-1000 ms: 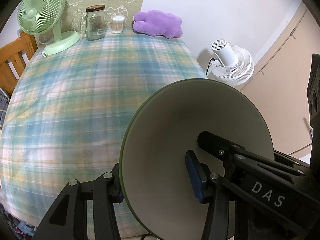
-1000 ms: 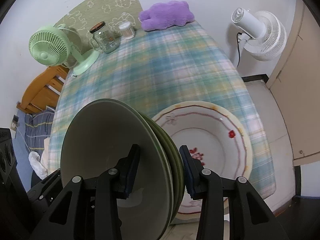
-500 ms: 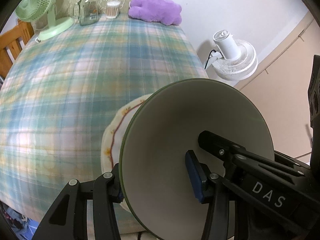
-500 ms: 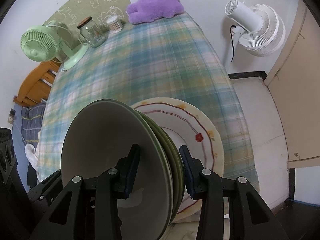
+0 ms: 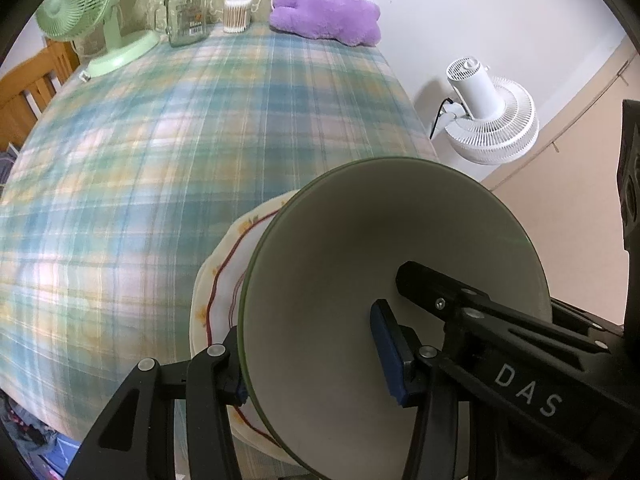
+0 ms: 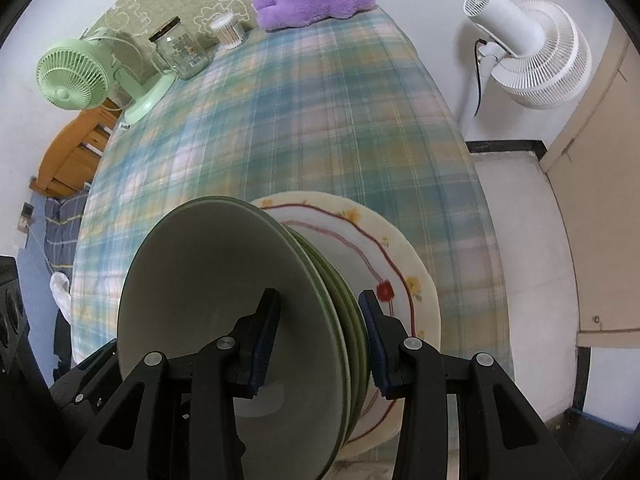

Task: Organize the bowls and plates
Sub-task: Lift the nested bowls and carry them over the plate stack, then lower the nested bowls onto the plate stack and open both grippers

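Plaid cloth in blue, green and yellow covers the table (image 5: 168,152) beneath both tools, in a small white-walled room.

Nearest the left camera, the left gripper (image 5: 308,364) is clamped on the rim of a single green bowl (image 5: 360,280), one blue pad inside the bowl and the other behind its outer wall, so the bowl stands tilted on edge. Just beneath and beyond it lies the floral serving plate (image 5: 216,280) near the table's front edge.

On the other side, the right gripper (image 6: 318,340) squeezes a nested stack of green bowls (image 6: 224,304), also held on edge, with the same floral plate (image 6: 404,264) right behind its fingertips.

My judgement: the sorting is well along. Several bowls are already nested, the last single bowl is lifted, and what remains is to join it to the stack and set the bowls down, likely on the plate. Both tools hover low over the plate, tipped forward and down.

Far ahead, at the table's back edge, stand a green desk fan (image 5: 76,12), a glass jar (image 5: 187,12), a cotton-swab tub (image 5: 237,14) and a purple plush toy (image 5: 324,16). Off to the right, a white floor fan (image 6: 532,52).
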